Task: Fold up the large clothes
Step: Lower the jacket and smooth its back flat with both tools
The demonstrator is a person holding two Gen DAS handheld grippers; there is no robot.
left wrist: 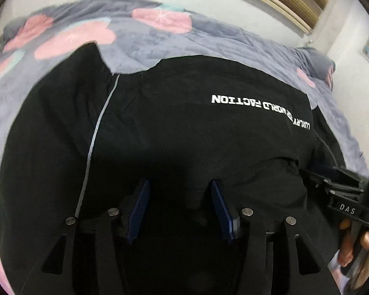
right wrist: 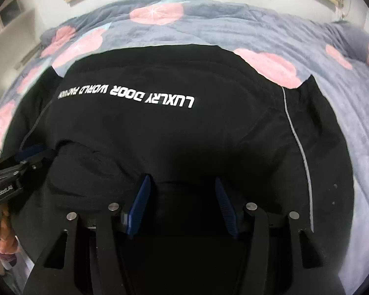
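A large black garment [left wrist: 184, 127] with upside-down white lettering and thin grey piping lies spread on the bed; it also fills the right wrist view [right wrist: 184, 137]. My left gripper [left wrist: 180, 183] hovers over its near part, the blue pads [left wrist: 142, 204] apart with only the cloth's surface below them. My right gripper [right wrist: 182, 178] stands the same way over the garment, open, its pads [right wrist: 223, 204] clear of the fabric. Each tool's frame shows at the edge of the other's view, held by a hand [left wrist: 346, 253] [right wrist: 5, 241].
A grey fleece blanket [left wrist: 160, 44] [right wrist: 221, 32] with pink and teal patches covers the bed around the garment. A pale wall with wooden trim [left wrist: 295, 2] runs behind it. A white shelf unit [right wrist: 12, 24] stands at the far left.
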